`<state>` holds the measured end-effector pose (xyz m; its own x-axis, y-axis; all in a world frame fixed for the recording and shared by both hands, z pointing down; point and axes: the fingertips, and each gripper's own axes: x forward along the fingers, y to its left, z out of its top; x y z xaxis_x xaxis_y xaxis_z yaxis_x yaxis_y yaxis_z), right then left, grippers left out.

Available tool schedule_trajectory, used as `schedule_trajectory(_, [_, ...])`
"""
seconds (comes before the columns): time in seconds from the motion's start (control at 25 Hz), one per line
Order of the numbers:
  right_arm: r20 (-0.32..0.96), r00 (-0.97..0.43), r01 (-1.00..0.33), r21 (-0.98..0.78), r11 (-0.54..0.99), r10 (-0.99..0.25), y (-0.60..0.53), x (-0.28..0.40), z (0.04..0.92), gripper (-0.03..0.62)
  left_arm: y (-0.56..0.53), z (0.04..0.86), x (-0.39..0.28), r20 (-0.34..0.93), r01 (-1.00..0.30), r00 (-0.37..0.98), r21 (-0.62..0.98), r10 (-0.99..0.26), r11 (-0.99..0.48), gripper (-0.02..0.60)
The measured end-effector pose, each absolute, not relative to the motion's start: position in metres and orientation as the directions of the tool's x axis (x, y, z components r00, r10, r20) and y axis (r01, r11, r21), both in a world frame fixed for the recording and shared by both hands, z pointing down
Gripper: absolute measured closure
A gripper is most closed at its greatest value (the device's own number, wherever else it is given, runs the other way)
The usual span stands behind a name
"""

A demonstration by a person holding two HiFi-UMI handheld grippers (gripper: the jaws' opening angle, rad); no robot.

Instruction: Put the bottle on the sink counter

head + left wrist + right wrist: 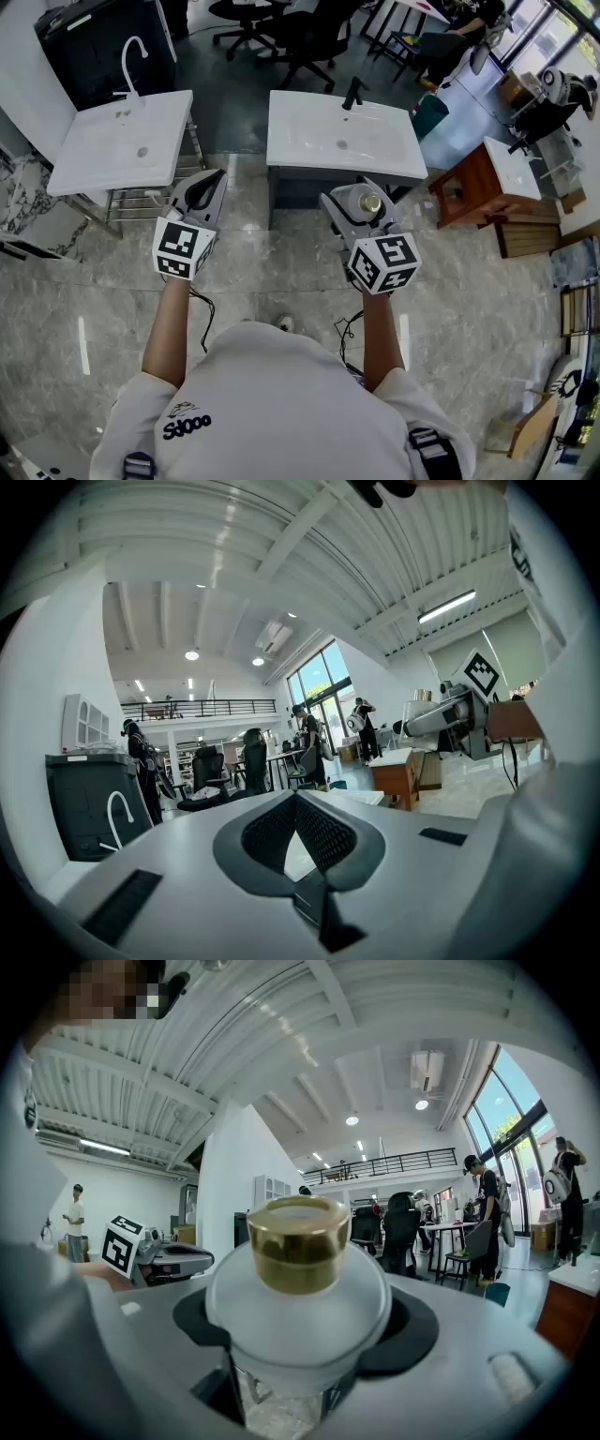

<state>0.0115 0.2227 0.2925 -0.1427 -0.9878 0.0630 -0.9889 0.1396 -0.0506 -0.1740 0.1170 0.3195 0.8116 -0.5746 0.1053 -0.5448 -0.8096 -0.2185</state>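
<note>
A frosted bottle (362,198) with a gold cap stands upright between the jaws of my right gripper (357,212), which is shut on its body. In the right gripper view the bottle (298,1283) fills the middle, cap up, and the jaws of the right gripper (300,1372) press on both its sides. My left gripper (202,189) is held level with it on the left, shut and holding nothing; its pads (323,832) meet at the tips. A white sink counter (309,122) with a black faucet (352,94) lies just beyond the bottle.
A second white sink (103,155) with a white faucet stands to the left, with a metal rack (141,200) under it. A wooden cabinet (469,187) is on the right. Office chairs (281,33) and a black cabinet (98,47) stand behind the sinks. The floor is grey marble.
</note>
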Motion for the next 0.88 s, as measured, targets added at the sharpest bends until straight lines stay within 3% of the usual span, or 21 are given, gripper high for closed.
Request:
schedule_trajectory(0.52, [0.059, -0.210, -0.976, -0.078, 0.206, -0.976, 0.222, 0.033, 0.298, 0.250, 0.121, 0.325, -0.152, 0.130, -0.575, 0.781, -0.231, -0.610, -0.785, 0.577])
schedule_trajectory(0.88, [0.088, -0.273, -0.961, -0.072, 0.267, -0.958, 0.224, 0.059, 0.314, 0.250, 0.137, 0.343, -0.128, 0.138, -0.608, 0.769, -0.146, -0.624, -0.781, 0.577])
